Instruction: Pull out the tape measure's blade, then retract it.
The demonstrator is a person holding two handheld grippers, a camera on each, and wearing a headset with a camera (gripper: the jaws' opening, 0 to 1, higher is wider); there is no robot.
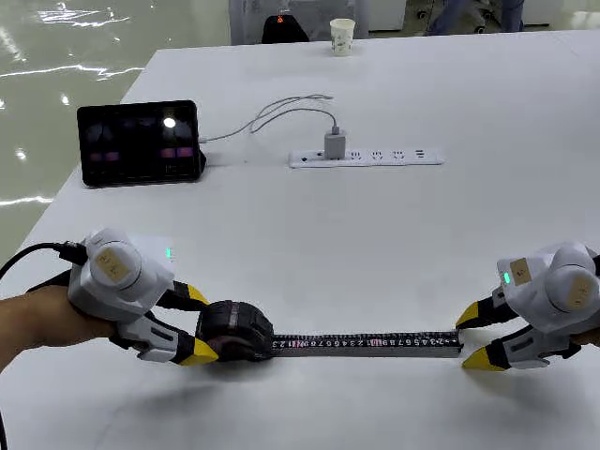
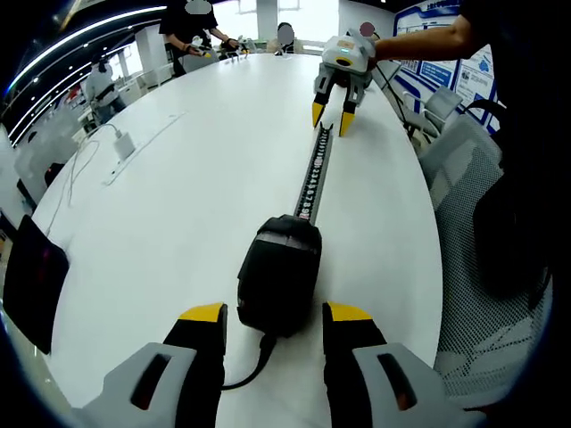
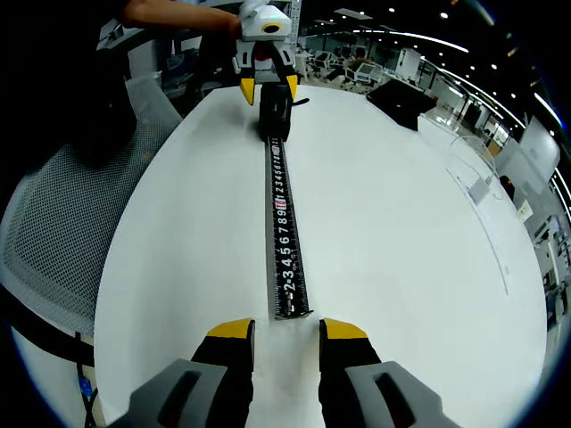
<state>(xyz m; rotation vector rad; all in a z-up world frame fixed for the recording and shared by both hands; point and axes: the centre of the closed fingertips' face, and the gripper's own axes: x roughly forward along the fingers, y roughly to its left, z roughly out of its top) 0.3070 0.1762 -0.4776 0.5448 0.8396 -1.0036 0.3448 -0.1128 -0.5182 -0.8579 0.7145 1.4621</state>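
Two grippers: L gripper point(image 1: 200, 325) fingers straddle tape measure point(image 1: 234, 330) at bench point(image 1: 375, 244) 7 o'clock, grip unclear; blade point(image 1: 366, 342) out toward 4; R gripper point(image 1: 470, 337) fingers open, off tip. Retract looks next: feed blade back slow.

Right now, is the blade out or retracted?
Out. The blade lies flat on the table, numbers up, running from the case to just short of the open right gripper.

Your left tongs point(image 1: 199, 324) and right tongs point(image 1: 469, 337) are built alike: rounded pale-grey shells, black arms, yellow wedge tips. The left shell carries a tan square label point(image 1: 113, 264) and a black cable point(image 1: 28, 253). On the right glows a green light point(image 1: 506, 277). You wear a dark top point(image 2: 517, 178).
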